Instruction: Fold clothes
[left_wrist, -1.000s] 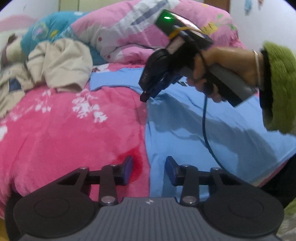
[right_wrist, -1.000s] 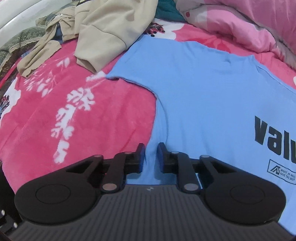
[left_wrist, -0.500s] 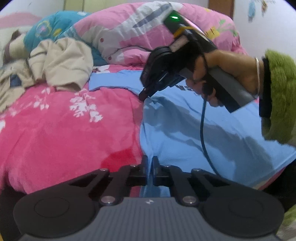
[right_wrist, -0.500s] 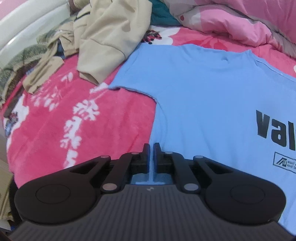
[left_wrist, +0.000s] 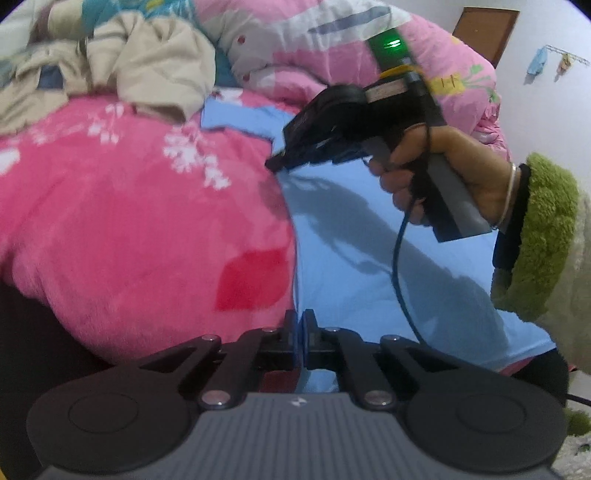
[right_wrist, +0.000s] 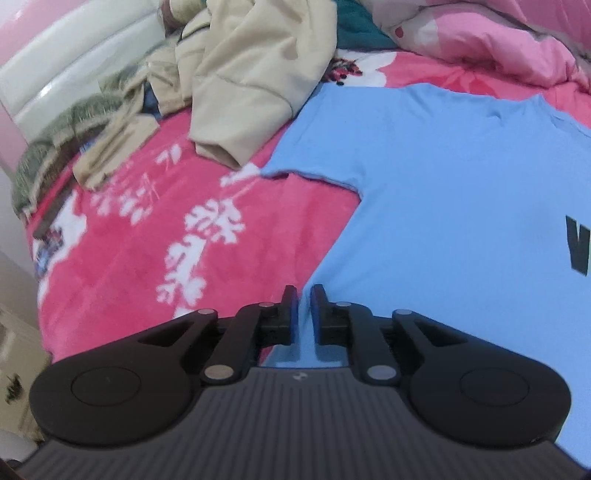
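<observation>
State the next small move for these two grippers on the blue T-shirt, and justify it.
Probably lift both grippers and carry the edge rightward across the shirt. The left gripper and right gripper are shut on the blue T-shirt's side edge, which lies flat on the pink blanket.

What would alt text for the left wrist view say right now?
The left gripper, fingers shut, pinches the near side edge of a light blue T-shirt spread flat on a pink floral blanket. Farther up the same edge, a hand holds the right gripper; crumpled beige clothes lie behind.
</observation>
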